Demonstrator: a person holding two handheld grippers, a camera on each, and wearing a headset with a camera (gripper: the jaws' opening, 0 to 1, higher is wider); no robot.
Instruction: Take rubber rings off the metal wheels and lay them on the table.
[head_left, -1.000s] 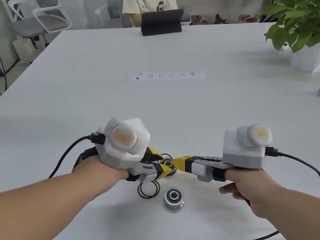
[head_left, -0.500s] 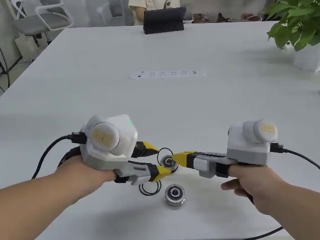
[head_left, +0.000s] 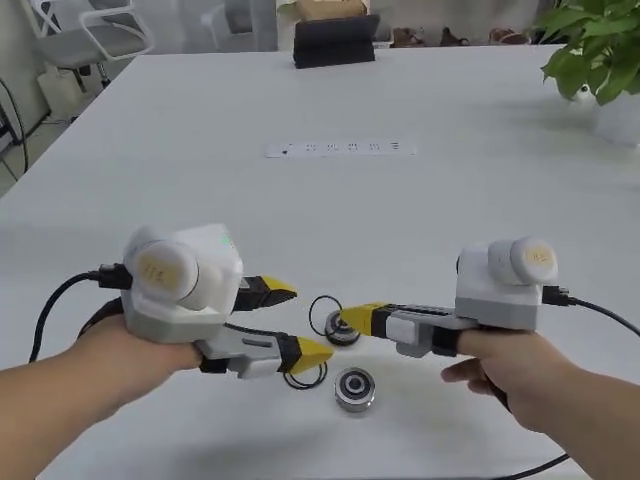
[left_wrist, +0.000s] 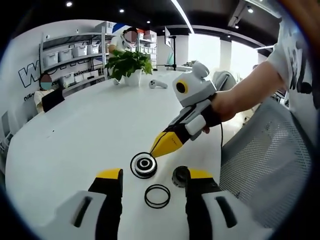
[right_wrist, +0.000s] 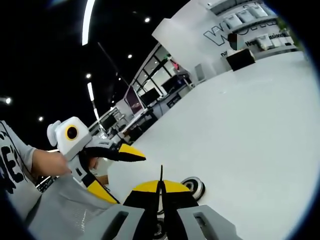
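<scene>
A metal wheel (head_left: 343, 331) lies on the white table (head_left: 420, 220), and a black rubber ring (head_left: 322, 312) loops loosely around it. My right gripper (head_left: 352, 319) is shut, its yellow tips pinching that ring's edge; a thin black line (right_wrist: 161, 175) rises between the closed jaws. My left gripper (head_left: 312, 321) stands open just left of the wheel with nothing between its fingers. Through the left gripper view I see the ringed wheel (left_wrist: 144, 165), the right gripper (left_wrist: 159, 149) touching it, a loose ring (left_wrist: 157, 196) and a second wheel (left_wrist: 180, 176).
The second wheel (head_left: 355, 388) and the loose ring (head_left: 305, 376) lie near the front edge. A power strip (head_left: 340, 149) sits mid-table, a dark device (head_left: 335, 45) at the far end, a plant (head_left: 600, 60) far right. Cables trail from both grippers.
My left gripper has drawn back to the left, away from the wheel, with its jaws now apart. The right gripper stays at the wheel, shut on the ring.
</scene>
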